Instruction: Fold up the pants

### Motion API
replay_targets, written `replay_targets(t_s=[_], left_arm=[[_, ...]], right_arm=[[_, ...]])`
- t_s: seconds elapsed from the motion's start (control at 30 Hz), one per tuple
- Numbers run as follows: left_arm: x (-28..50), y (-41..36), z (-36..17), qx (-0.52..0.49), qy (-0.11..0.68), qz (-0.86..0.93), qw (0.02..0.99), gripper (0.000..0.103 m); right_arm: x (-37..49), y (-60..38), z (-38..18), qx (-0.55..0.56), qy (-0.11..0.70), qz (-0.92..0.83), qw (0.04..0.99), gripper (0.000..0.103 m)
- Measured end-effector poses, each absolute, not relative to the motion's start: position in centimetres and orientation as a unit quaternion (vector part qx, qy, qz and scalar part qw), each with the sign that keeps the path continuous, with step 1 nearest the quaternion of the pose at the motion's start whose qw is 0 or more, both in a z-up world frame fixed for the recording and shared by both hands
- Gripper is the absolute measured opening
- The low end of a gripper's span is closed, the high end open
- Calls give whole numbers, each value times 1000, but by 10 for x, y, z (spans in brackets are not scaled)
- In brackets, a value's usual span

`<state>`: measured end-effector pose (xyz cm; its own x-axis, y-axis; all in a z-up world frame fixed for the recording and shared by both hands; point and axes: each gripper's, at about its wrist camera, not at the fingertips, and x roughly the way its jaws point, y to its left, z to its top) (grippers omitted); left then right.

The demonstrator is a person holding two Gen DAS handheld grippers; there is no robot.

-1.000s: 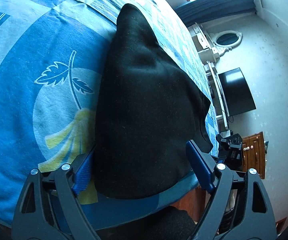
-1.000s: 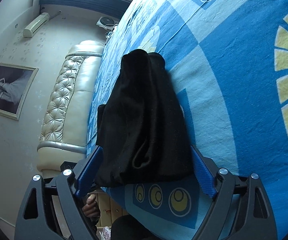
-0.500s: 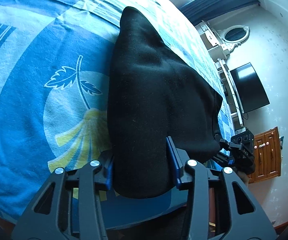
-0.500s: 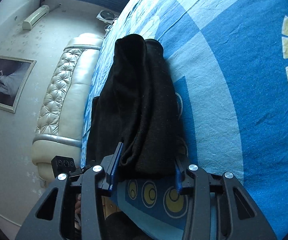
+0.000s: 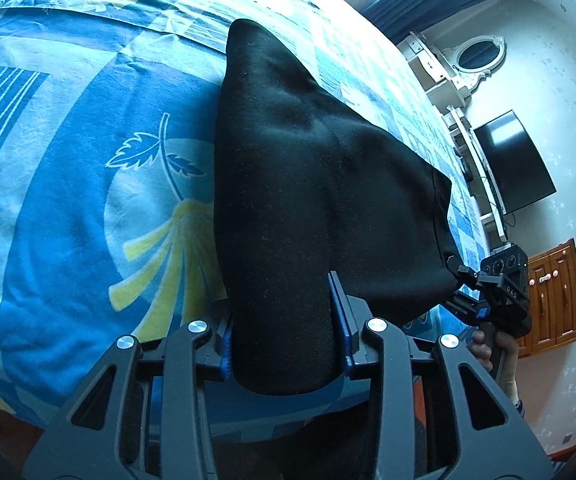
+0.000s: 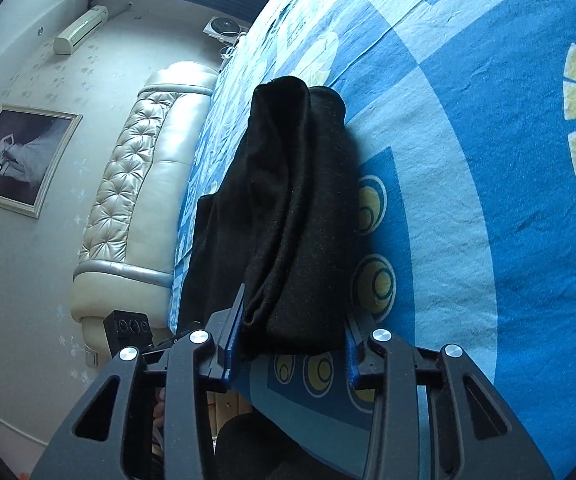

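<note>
The pants [image 5: 320,200] lie bunched on the bed [image 5: 68,184]. Each near corner is clamped: one by the left hand-held gripper [image 5: 284,344], one by the right hand-held gripper [image 6: 292,340]. The fabric appears soft, thick and limp; sagging is expected, so edges and corners should be gripped.

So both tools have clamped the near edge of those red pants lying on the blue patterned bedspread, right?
Not quite: the pants are black fabric, not red, as the left wrist view shows. Otherwise yes: the left tool and right tool both grip their near edge on the blue patterned bedspread.
</note>
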<state>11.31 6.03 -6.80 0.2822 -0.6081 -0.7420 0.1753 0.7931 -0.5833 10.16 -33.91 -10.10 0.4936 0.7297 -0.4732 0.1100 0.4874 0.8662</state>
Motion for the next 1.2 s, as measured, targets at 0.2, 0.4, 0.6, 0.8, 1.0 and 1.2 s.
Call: replay_targets(t_s=[0.2, 0.4, 0.6, 0.8, 1.0, 1.2], left_arm=[[114, 62, -64, -197, 548, -252, 773, 37], [124, 59, -69, -196, 547, -255, 773, 37], [132, 60, -78, -201, 546, -262, 770, 39], [135, 64, -87, -210, 541, -273, 767, 43], [129, 65, -88, -204, 527, -282, 775, 56], [125, 62, -84, -186, 510, -283, 791, 78]], right_arm=[[91, -332, -97, 459, 461, 221, 726, 39], [91, -331, -104, 462, 468, 220, 720, 39], [89, -331, -117, 476, 469, 220, 711, 39], [87, -331, -119, 479, 466, 223, 710, 39], [85, -333, -123, 488, 460, 226, 706, 40], [81, -342, -129, 540, 431, 249, 678, 50]])
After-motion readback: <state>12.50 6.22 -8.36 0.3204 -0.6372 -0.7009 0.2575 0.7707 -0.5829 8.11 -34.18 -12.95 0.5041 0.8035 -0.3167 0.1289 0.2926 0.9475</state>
